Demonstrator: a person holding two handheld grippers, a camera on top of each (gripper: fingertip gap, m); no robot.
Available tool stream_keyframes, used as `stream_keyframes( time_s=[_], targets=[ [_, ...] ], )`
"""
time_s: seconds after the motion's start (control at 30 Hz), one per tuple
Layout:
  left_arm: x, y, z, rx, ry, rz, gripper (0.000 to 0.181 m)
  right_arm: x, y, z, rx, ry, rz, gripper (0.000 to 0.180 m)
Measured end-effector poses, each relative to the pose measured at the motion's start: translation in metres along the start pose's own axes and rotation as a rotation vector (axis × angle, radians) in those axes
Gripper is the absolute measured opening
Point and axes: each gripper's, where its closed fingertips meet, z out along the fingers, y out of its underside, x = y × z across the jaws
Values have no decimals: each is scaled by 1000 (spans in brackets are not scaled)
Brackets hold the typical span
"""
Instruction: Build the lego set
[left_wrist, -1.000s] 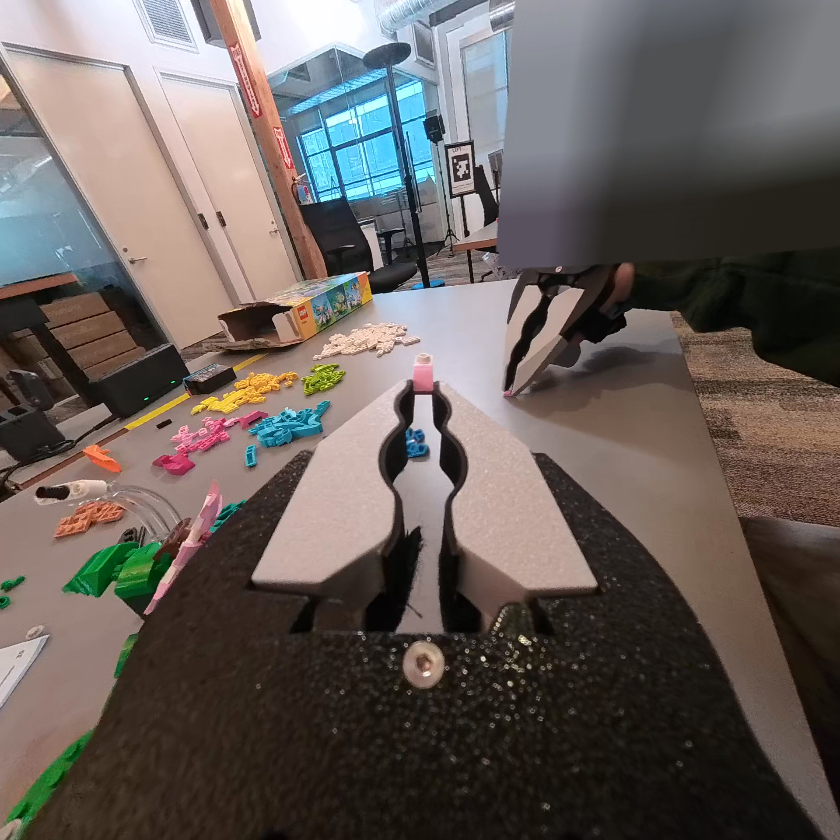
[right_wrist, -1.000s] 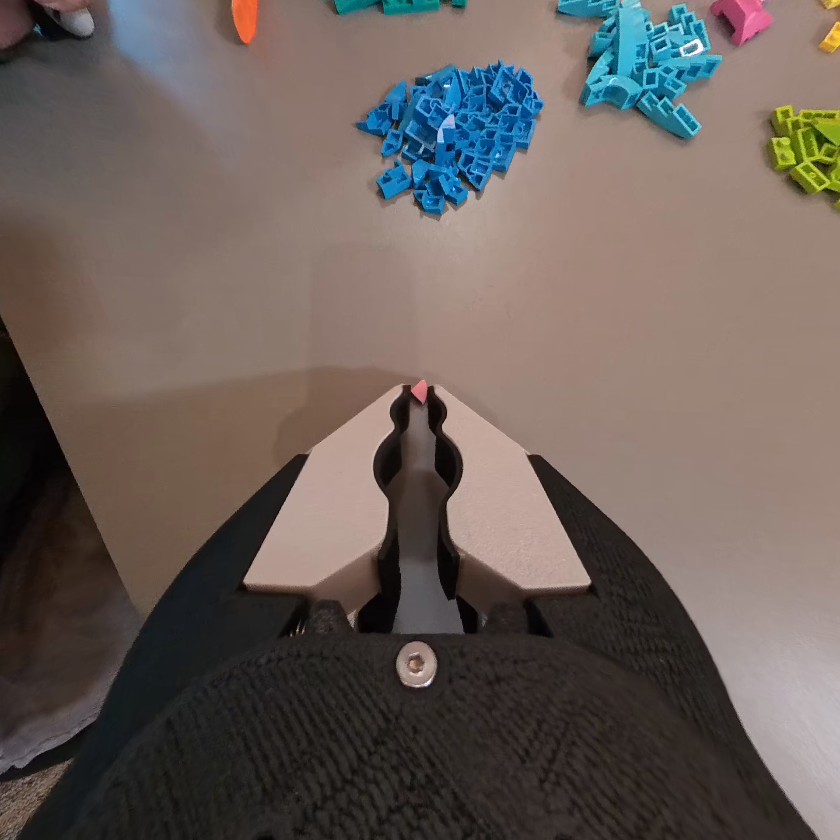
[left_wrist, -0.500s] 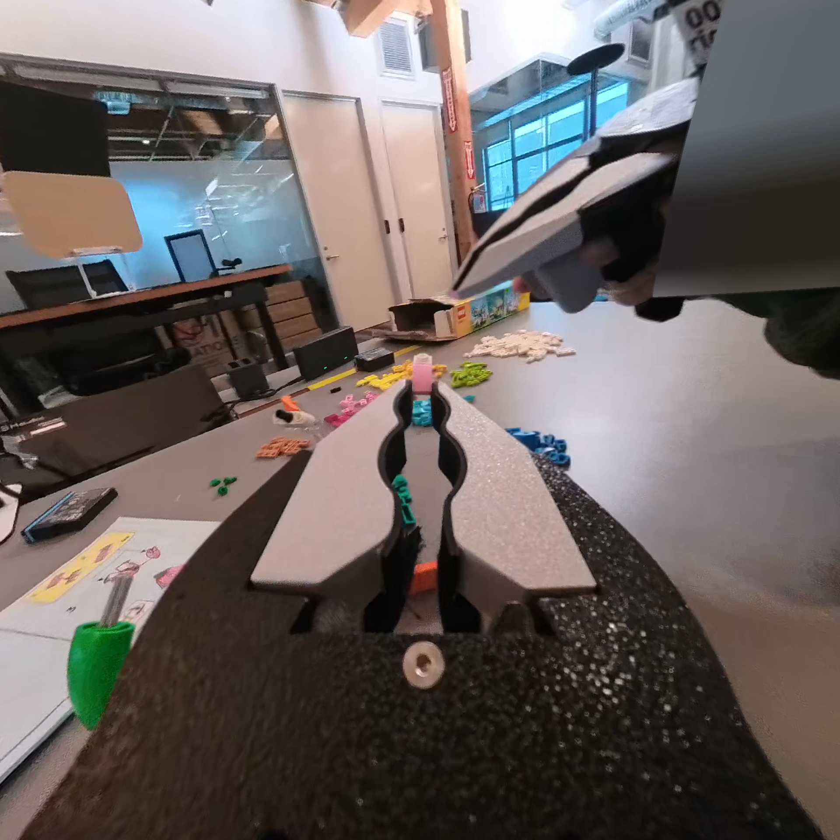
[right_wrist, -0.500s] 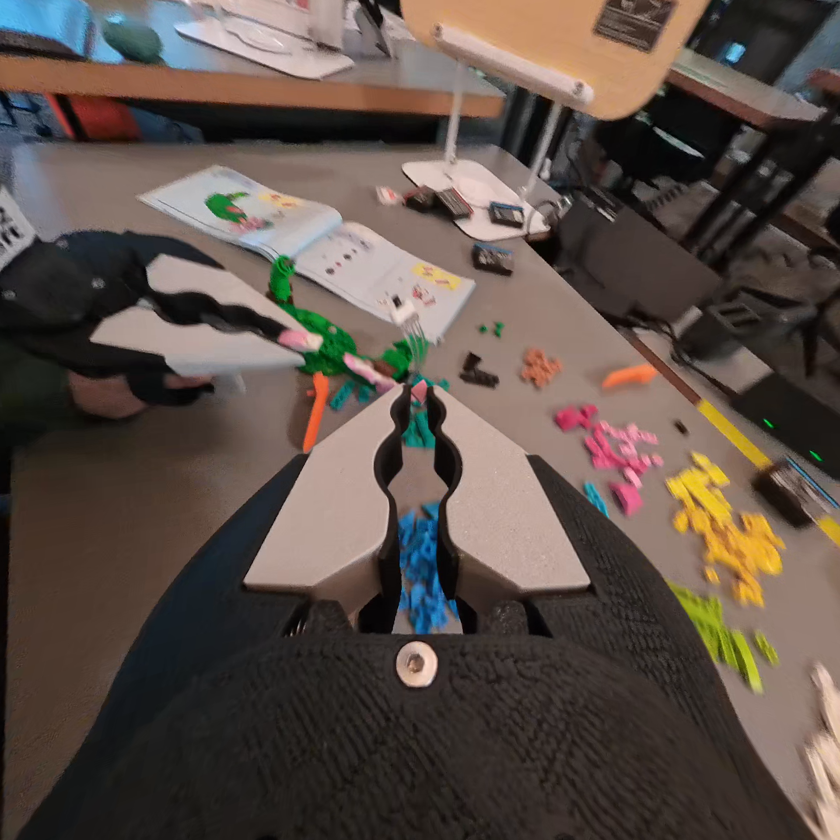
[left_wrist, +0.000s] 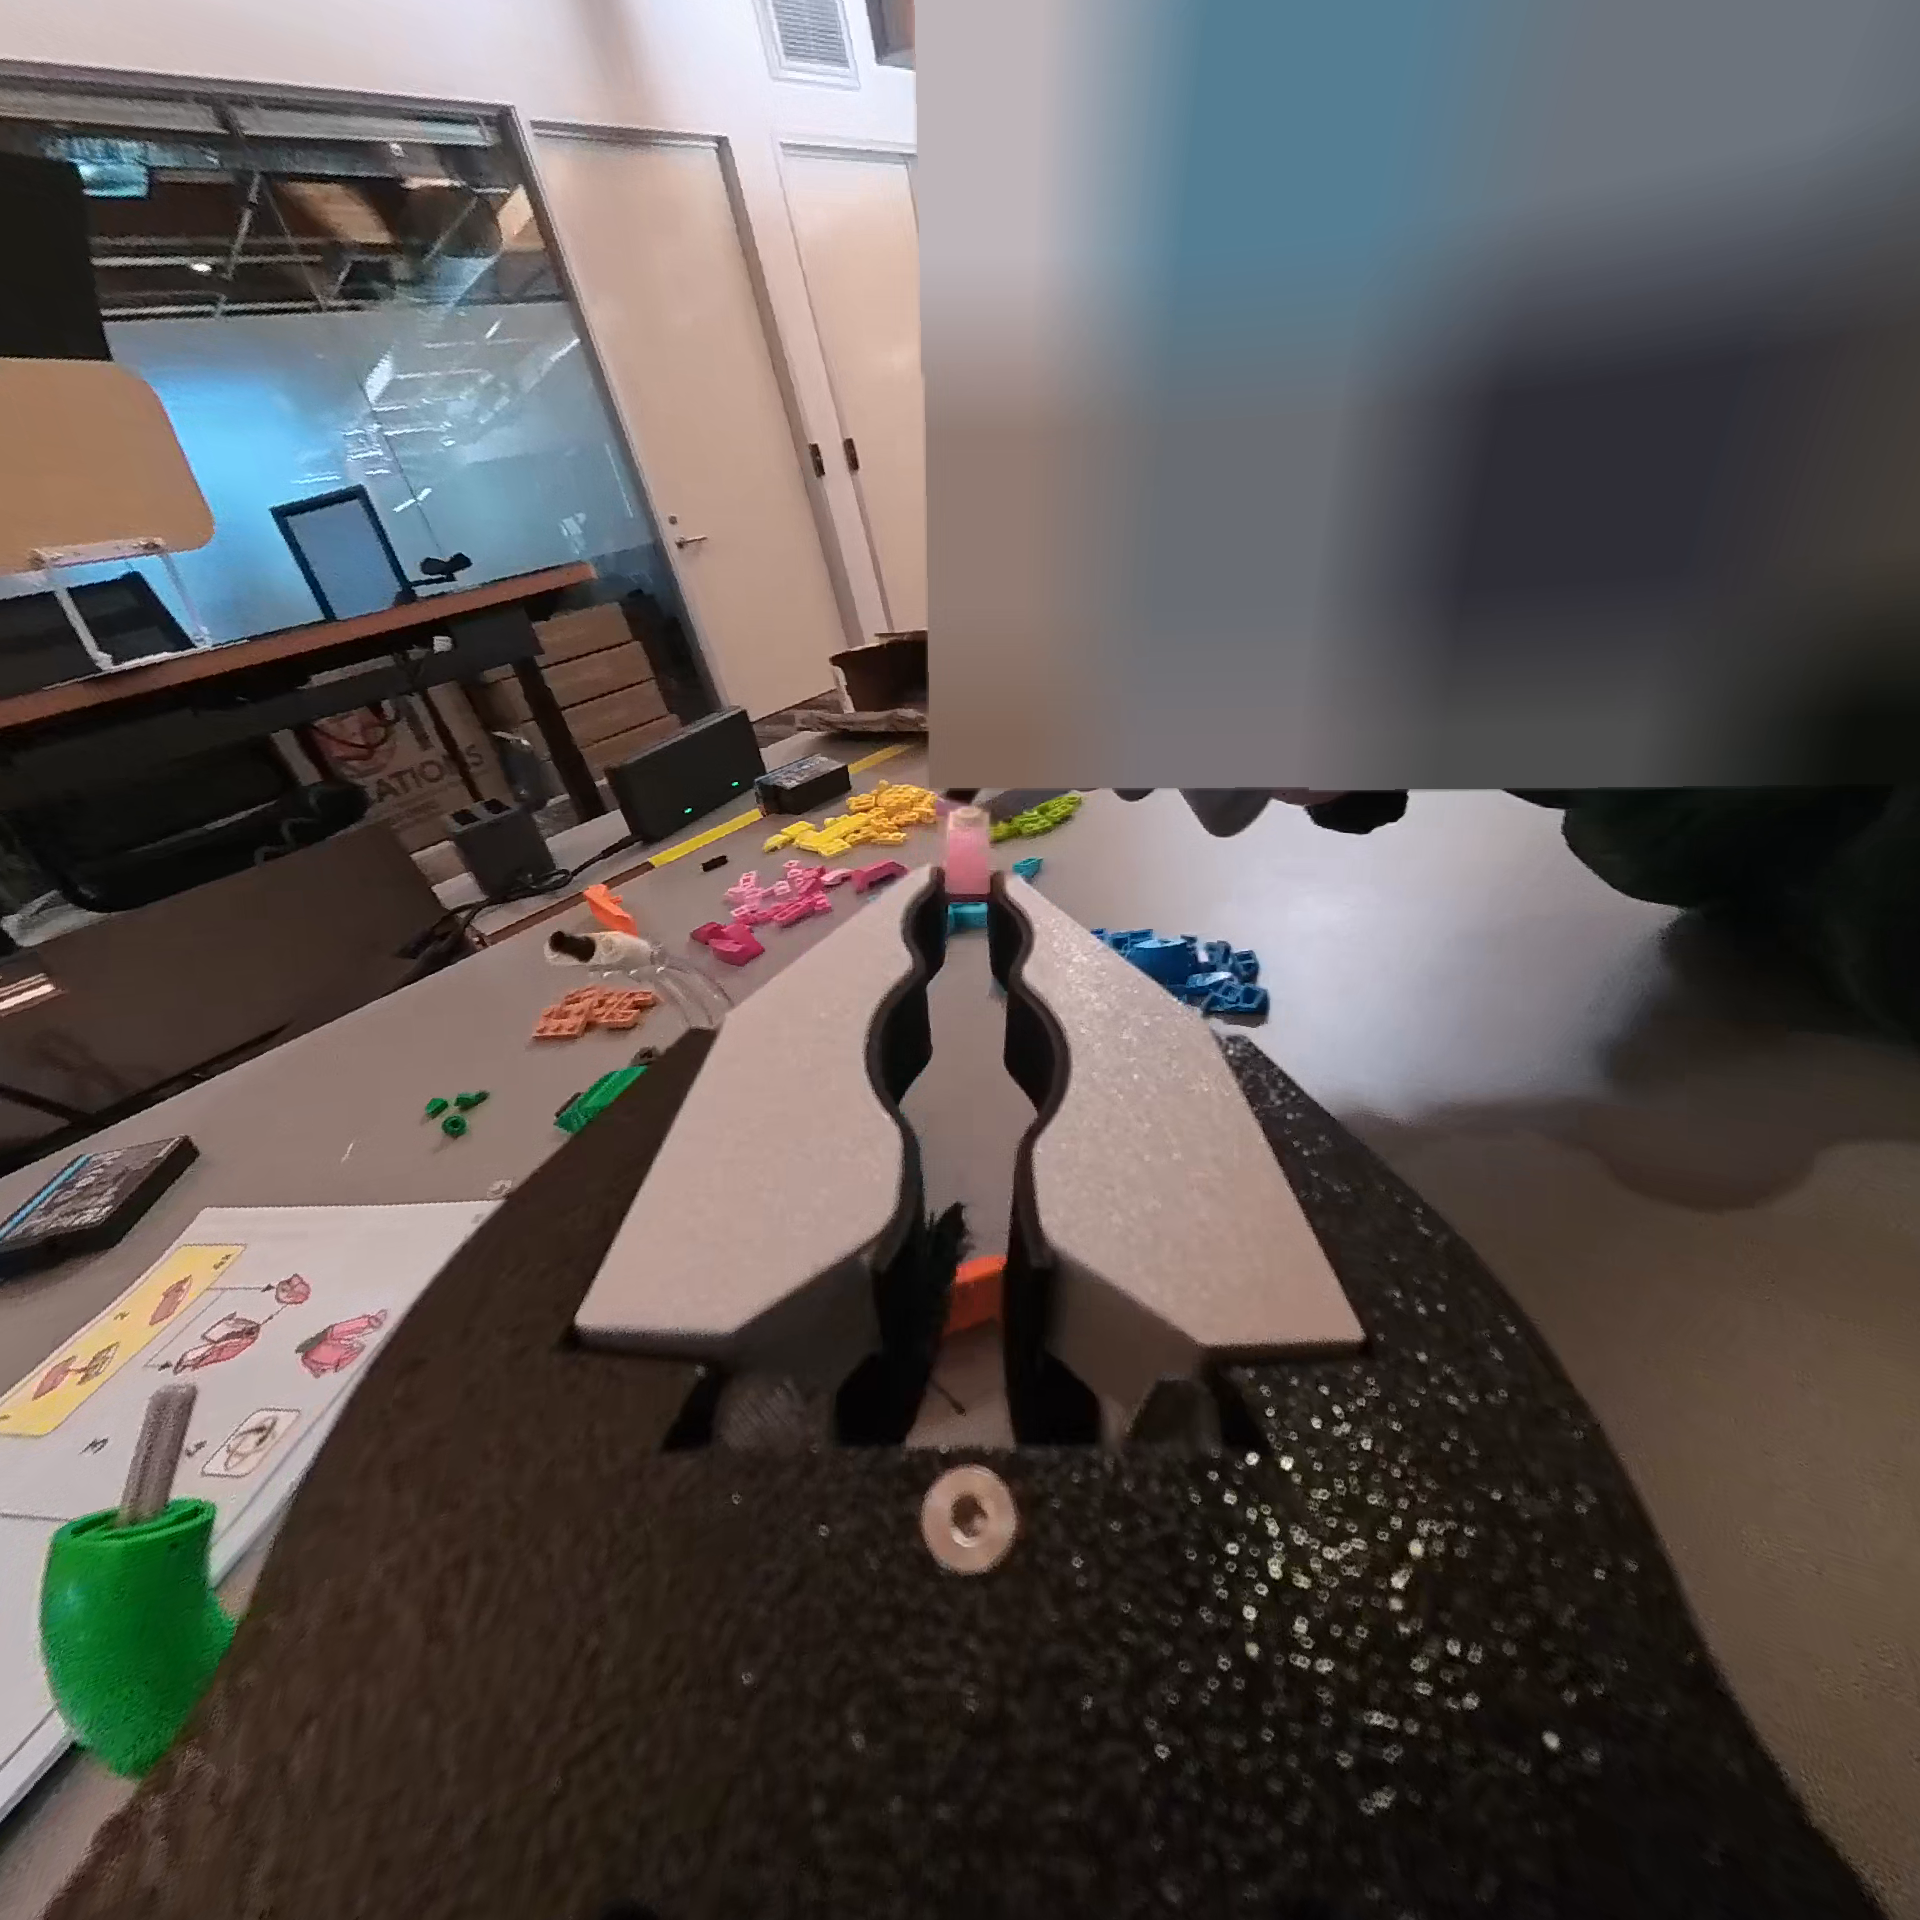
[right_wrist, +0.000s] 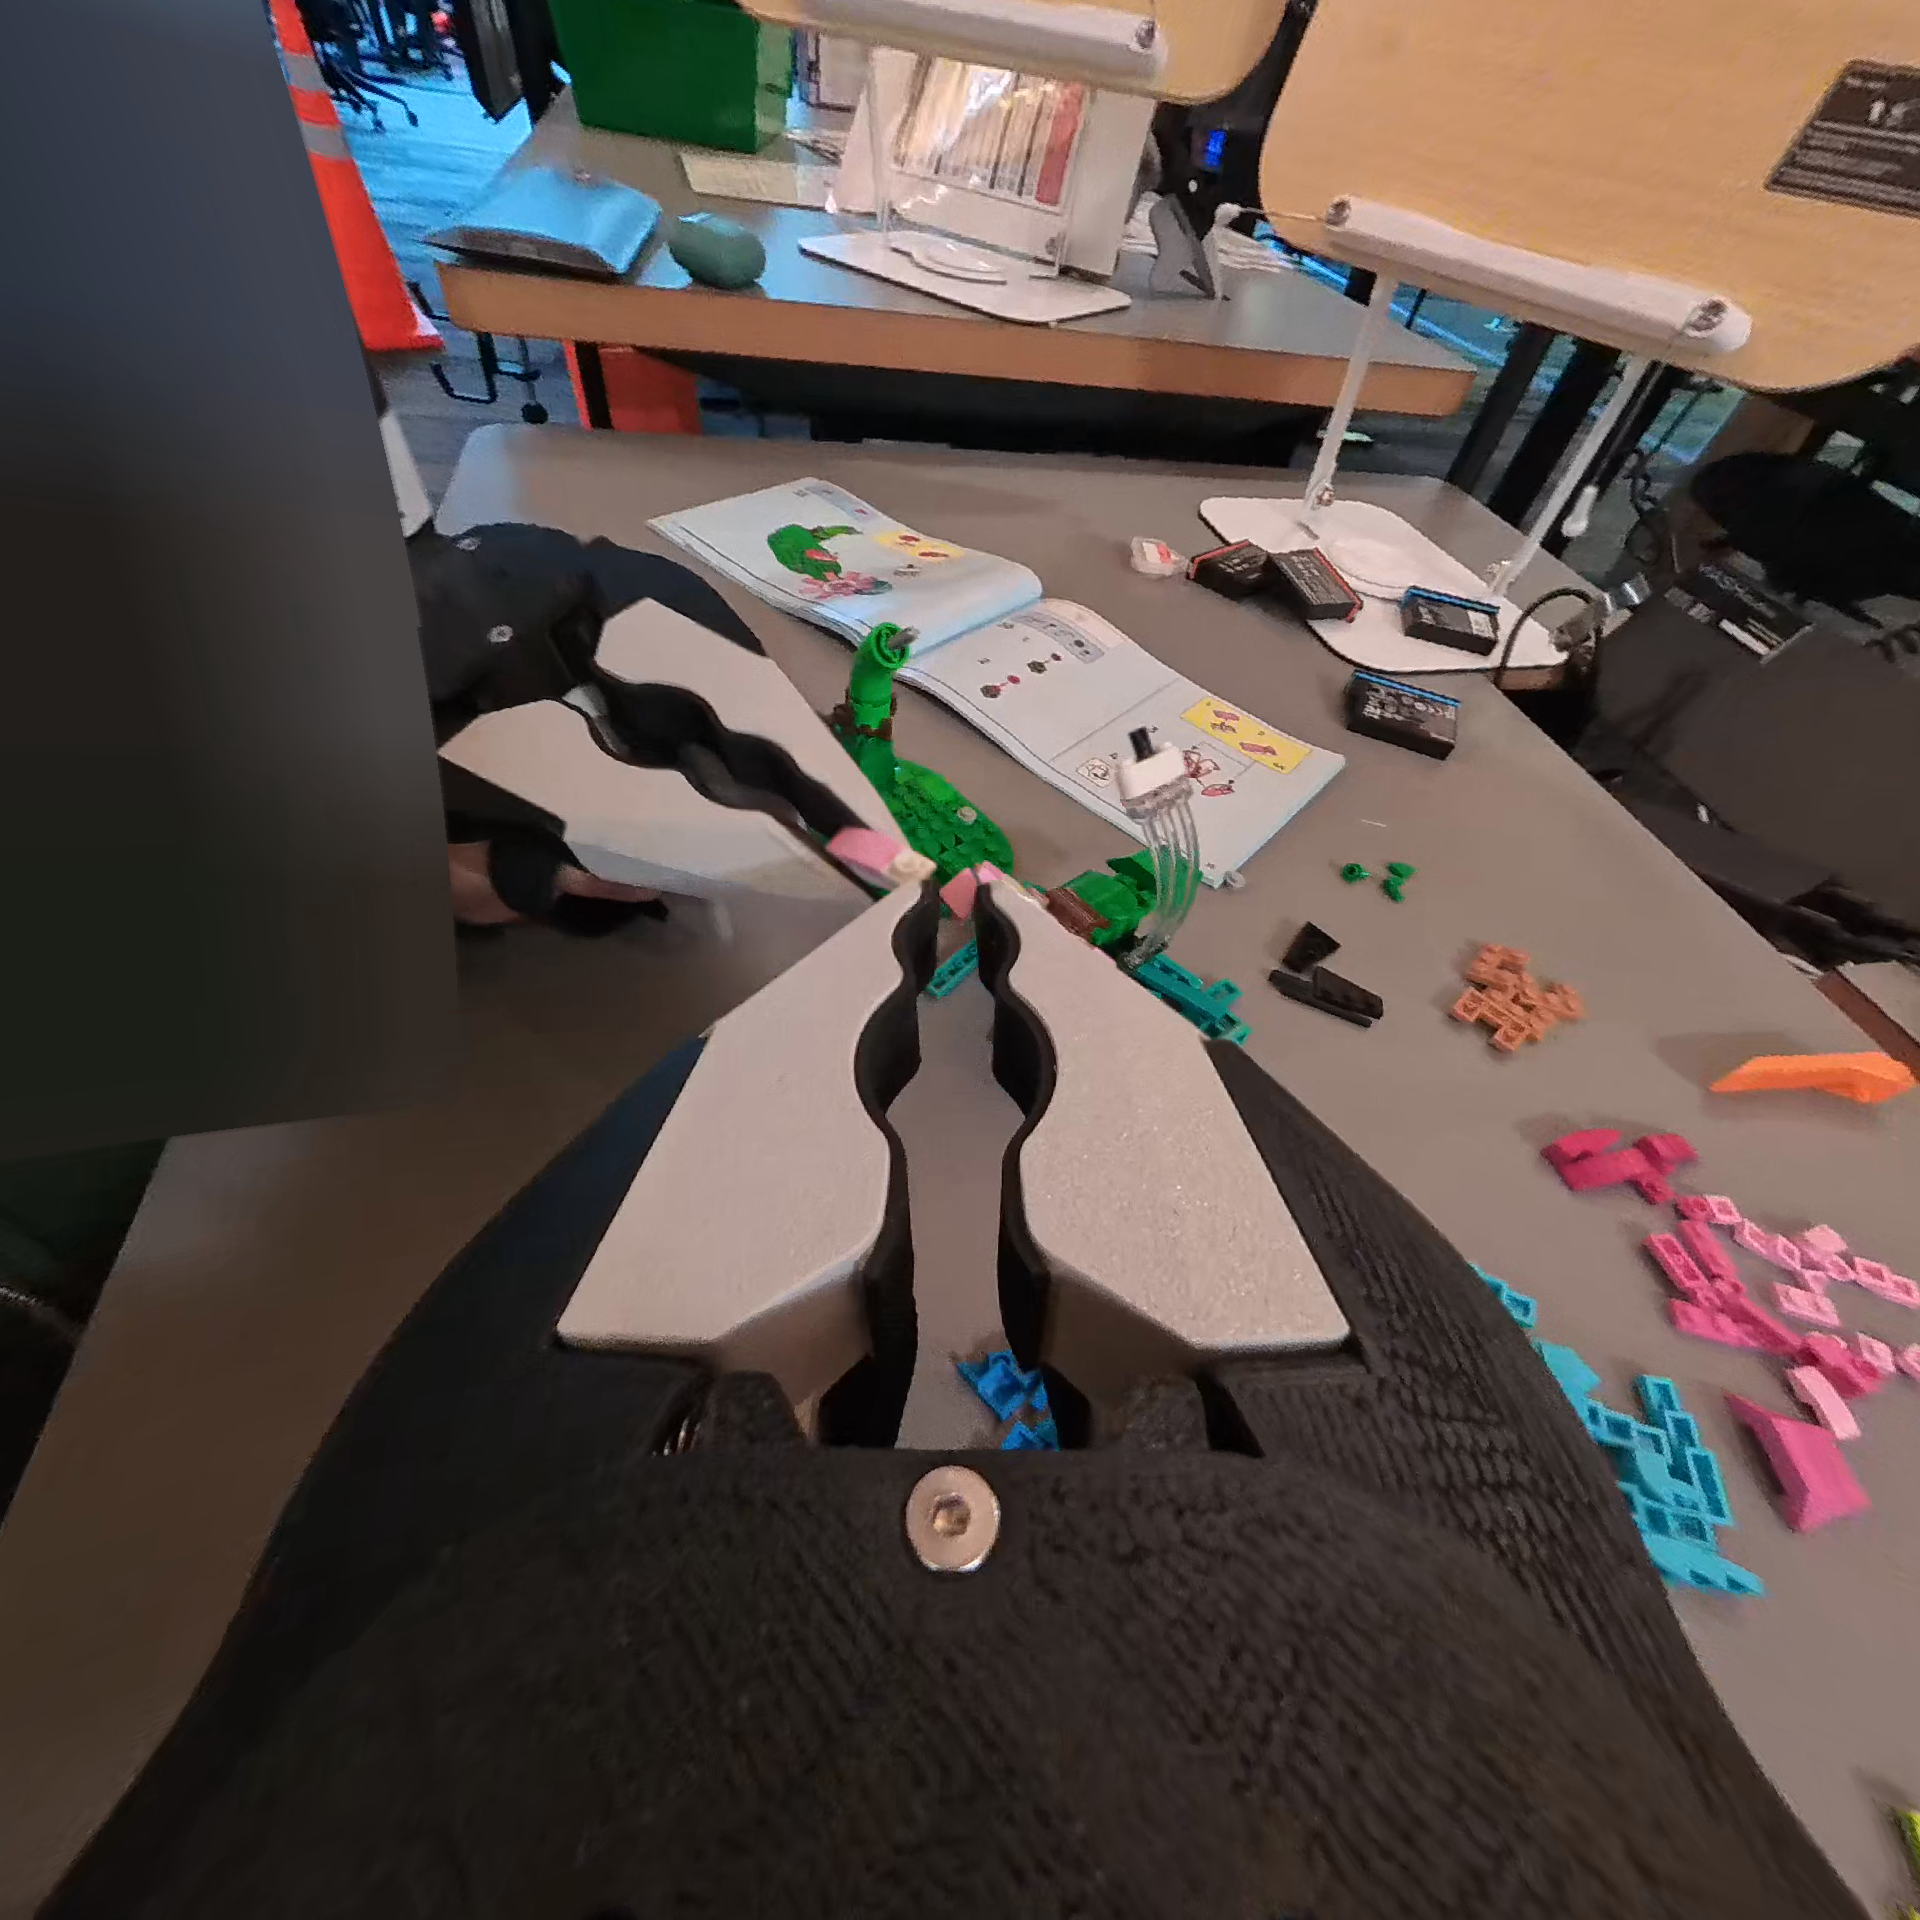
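My left gripper is shut on a pink brick with a white stud on top, held above the grey table. My right gripper is shut on a small pink piece. In the right wrist view the left gripper comes in from the left, and its pink brick sits just left of my right fingertips, almost touching. The green build stands behind them. In the left wrist view the right gripper is mostly hidden by a blurred patch.
An open instruction booklet lies behind the build. There are sorted piles of pink, cyan, tan, black, blue and yellow pieces. A green stem piece stands low left. A white piece with clear stems stands by the booklet. The grippers are tip to tip, or close to it.
My right gripper lifted its small pink piece off the table and swung up toward the left gripper. The left gripper turned left with its pink brick. The two tips have come together.
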Motion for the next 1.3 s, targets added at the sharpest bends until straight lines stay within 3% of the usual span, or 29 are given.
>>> stream_keyframes(
  time_s=[1.3],
  targets=[
    [14,7,5,-53,66,39,5,-15,8,-8,-100,-20,-85,5]
  ],
)
